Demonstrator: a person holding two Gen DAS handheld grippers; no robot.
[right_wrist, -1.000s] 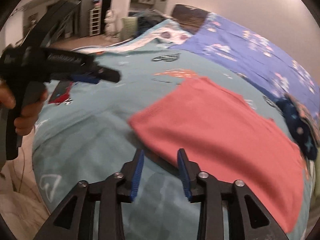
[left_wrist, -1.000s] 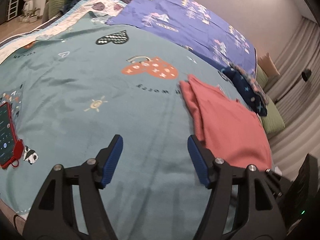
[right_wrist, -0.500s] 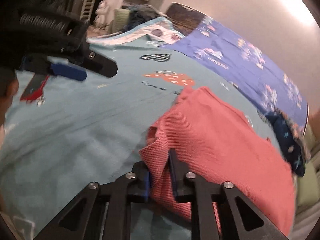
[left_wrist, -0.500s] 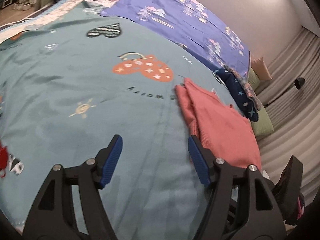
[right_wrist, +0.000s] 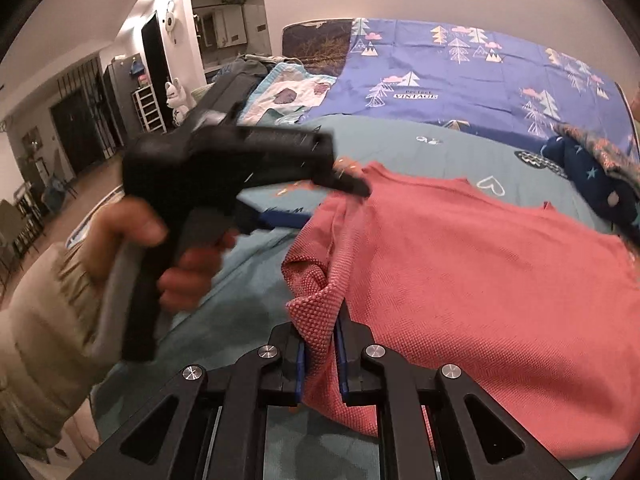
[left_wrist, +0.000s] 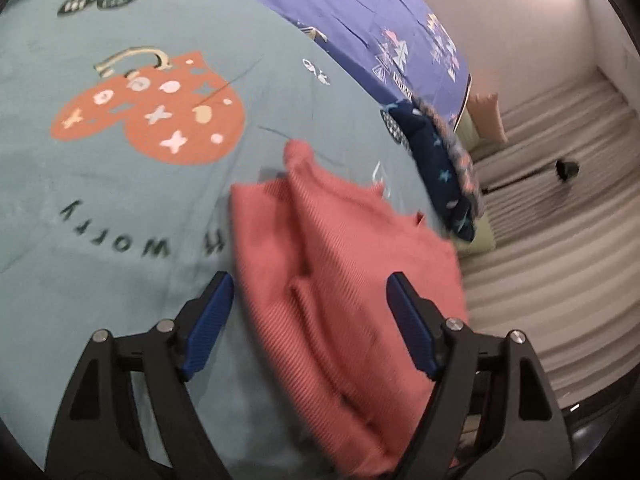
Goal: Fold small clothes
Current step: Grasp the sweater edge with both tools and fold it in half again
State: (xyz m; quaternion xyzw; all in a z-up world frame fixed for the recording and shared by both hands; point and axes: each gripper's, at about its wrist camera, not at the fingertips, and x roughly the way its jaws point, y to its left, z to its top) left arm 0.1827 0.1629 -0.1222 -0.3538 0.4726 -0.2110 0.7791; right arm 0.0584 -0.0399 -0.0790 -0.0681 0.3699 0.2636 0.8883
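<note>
A teal bedspread (left_wrist: 120,208) is covering most of the left wrist view, showing an orange heart print (left_wrist: 152,116) at centre left and dark lettering (left_wrist: 116,236) below it. A purple sheet with tree prints (right_wrist: 460,72) is stretching across the upper right of the right wrist view. A navy star-patterned cloth (left_wrist: 436,160) is lying bunched at the right of the left wrist frame, with a green pillow (left_wrist: 478,236) just beneath it. Pale curtains (left_wrist: 560,240) are hanging along the right edge. A white shelf rack (right_wrist: 150,106) and a white figurine (right_wrist: 176,96) are standing at the upper left of the right wrist view.
</note>
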